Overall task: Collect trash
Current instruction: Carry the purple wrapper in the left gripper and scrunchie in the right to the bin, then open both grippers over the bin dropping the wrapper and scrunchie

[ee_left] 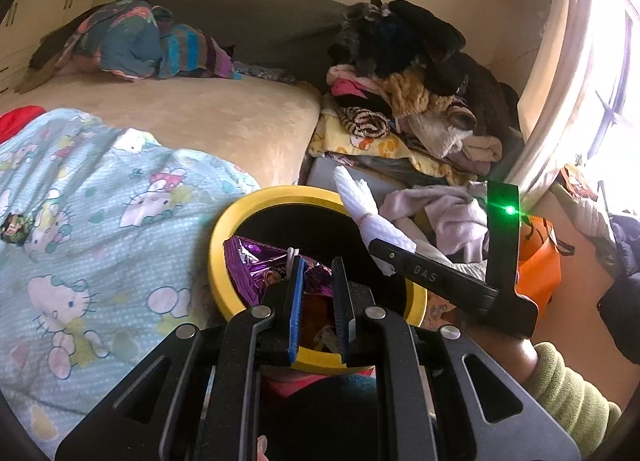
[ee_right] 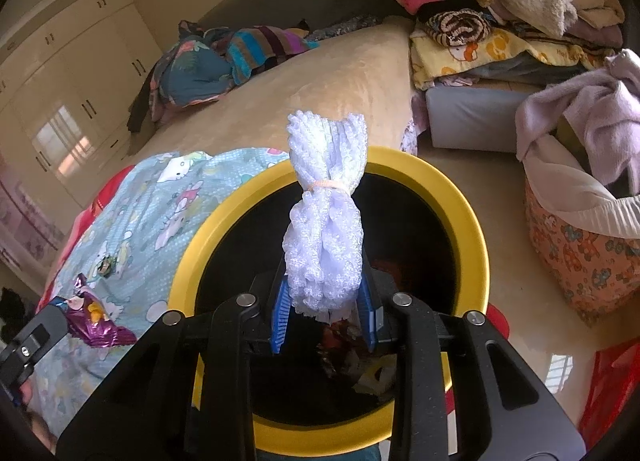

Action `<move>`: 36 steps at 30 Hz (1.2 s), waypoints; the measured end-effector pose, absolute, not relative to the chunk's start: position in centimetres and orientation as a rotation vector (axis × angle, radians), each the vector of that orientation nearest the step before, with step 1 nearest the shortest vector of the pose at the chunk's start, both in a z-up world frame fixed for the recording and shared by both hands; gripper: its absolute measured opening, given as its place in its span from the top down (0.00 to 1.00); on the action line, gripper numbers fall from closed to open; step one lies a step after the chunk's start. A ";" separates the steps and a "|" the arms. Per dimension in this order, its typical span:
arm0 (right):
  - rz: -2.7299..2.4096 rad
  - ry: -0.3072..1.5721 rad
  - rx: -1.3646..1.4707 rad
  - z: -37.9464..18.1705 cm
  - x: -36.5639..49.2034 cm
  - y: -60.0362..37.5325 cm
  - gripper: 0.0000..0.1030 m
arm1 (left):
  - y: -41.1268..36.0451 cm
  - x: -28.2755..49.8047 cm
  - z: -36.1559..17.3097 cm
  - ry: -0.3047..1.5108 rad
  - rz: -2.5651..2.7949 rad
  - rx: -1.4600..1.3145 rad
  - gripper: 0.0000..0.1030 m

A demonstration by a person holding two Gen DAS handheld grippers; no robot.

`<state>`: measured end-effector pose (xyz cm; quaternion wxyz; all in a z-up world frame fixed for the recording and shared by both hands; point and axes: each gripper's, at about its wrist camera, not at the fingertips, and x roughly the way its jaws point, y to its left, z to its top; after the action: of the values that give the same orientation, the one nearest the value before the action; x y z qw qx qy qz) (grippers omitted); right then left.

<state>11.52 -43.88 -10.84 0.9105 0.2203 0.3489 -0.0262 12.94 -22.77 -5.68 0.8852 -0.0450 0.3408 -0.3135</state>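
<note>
A yellow-rimmed black trash bin (ee_left: 218, 261) (ee_right: 476, 237) stands on the floor beside the bed. My left gripper (ee_left: 318, 273) hangs over the bin's near rim, fingers a little apart, with a purple foil wrapper (ee_left: 256, 265) caught at the left finger; whether it is gripped is unclear. The wrapper also shows in the right wrist view (ee_right: 96, 325). My right gripper (ee_right: 326, 305) is shut on a white foam net bundle (ee_right: 326, 221) tied with a rubber band, held above the bin's opening. That bundle also shows in the left wrist view (ee_left: 360, 205). Trash lies at the bin's bottom.
The bed with a Hello Kitty blanket (ee_left: 80, 221) lies left of the bin. A small wrapper (ee_left: 14, 227) rests on the blanket. A pile of clothes (ee_left: 400, 101) and a fabric basket (ee_right: 580, 253) stand to the right. An orange bag (ee_left: 540, 257) is near the window.
</note>
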 end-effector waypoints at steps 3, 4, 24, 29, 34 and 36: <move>-0.055 0.727 0.460 -11.1 11.5 -44.4 0.78 | -23.6 13.4 -5.8 0.713 -0.665 -0.088 0.87; -0.055 0.730 0.460 -11.2 11.5 -44.6 0.78 | -23.8 13.5 -5.9 0.714 -0.670 -0.087 0.87; -0.026 0.771 0.497 -12.2 11.5 -46.2 0.74 | -26.1 18.5 -9.6 0.831 -0.711 -0.193 0.80; -0.022 0.757 0.520 -12.0 11.4 -46.3 0.55 | -25.0 18.1 -9.0 0.802 -0.698 -0.225 0.37; -0.033 0.741 0.520 -11.6 11.2 -46.2 0.47 | -24.2 17.2 -8.0 0.761 -0.658 -0.209 0.09; -0.037 0.737 0.511 -11.3 11.1 -46.1 0.46 | -23.8 16.7 -7.6 0.743 -0.627 -0.189 0.06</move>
<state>11.14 -46.08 -11.32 0.9010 0.2472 0.3561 -0.0177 16.70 -23.81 -7.60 0.8799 -0.0906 0.3566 -0.3006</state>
